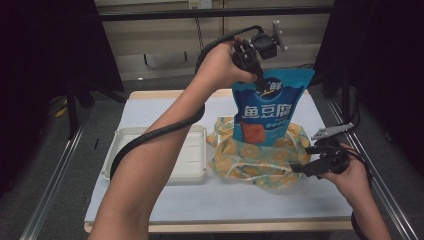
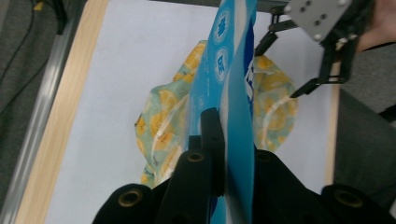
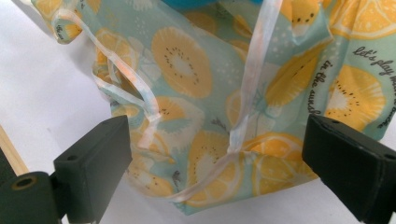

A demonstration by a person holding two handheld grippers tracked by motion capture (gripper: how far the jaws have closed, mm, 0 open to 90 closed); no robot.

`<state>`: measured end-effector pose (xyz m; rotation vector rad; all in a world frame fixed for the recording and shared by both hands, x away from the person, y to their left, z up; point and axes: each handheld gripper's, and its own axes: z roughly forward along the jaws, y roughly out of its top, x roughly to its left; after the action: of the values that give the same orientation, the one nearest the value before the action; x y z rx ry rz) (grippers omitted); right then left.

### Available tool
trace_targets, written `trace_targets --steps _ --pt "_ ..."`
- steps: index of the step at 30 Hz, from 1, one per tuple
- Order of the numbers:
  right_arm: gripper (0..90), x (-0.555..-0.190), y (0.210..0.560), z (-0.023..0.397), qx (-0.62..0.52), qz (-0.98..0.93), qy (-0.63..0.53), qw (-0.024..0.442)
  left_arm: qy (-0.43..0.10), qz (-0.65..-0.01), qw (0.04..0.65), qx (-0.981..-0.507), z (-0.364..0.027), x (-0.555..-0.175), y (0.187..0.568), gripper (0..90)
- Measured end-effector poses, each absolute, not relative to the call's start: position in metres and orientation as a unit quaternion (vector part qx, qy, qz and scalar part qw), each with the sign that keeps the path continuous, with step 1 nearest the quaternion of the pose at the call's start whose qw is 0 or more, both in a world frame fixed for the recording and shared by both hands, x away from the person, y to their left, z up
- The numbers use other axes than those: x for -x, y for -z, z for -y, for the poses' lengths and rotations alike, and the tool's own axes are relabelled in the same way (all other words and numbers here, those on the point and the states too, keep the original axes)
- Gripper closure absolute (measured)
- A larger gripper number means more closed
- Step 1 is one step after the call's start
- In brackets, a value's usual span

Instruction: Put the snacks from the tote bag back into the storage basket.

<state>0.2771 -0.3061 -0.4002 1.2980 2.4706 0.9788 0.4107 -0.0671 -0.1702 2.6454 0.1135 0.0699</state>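
Note:
A blue snack pouch point(image 1: 270, 107) with white lettering hangs upright, and my left gripper point(image 1: 258, 76) is shut on its top left corner. In the left gripper view the jaws point(image 2: 224, 140) pinch the pouch point(image 2: 233, 70) edge-on. Its lower end sits at the mouth of a lemon-print drawstring bag point(image 1: 250, 162) lying on the table. My right gripper point(image 1: 300, 161) stands open at the bag's right side. In the right gripper view its pads point(image 3: 98, 158) stand wide apart, with the bag's cloth point(image 3: 196, 84) and white drawstrings between them, untouched.
A white lidded tray point(image 1: 192, 150) lies left of the bag on the white table cover point(image 1: 220, 200). Wooden table edges point(image 1: 165, 94) and metal rails point(image 1: 55, 175) border the work area. Dark stands rise at both back sides.

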Motion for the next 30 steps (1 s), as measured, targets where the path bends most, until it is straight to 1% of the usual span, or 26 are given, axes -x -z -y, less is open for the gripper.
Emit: trace_targets --steps 6,13,22,30 --pt "7.2 -0.276 0.399 0.308 -0.436 -0.83 -0.336 0.088 -0.023 -0.047 0.245 -0.968 0.061 -0.411 0.153 90.0" --pt "6.8 -0.276 0.398 0.307 -0.437 -0.83 -0.335 0.089 -0.019 -0.051 0.264 -0.963 0.047 -0.411 0.136 90.0" --pt "6.4 -0.275 0.395 0.308 -0.432 -0.829 -0.344 0.087 -0.009 -0.056 0.25 -0.967 0.032 -0.413 0.133 90.0" --pt "5.8 -0.274 0.394 0.309 -0.429 -0.83 -0.346 0.089 -0.013 -0.073 0.236 -0.969 0.012 -0.414 0.134 90.0"
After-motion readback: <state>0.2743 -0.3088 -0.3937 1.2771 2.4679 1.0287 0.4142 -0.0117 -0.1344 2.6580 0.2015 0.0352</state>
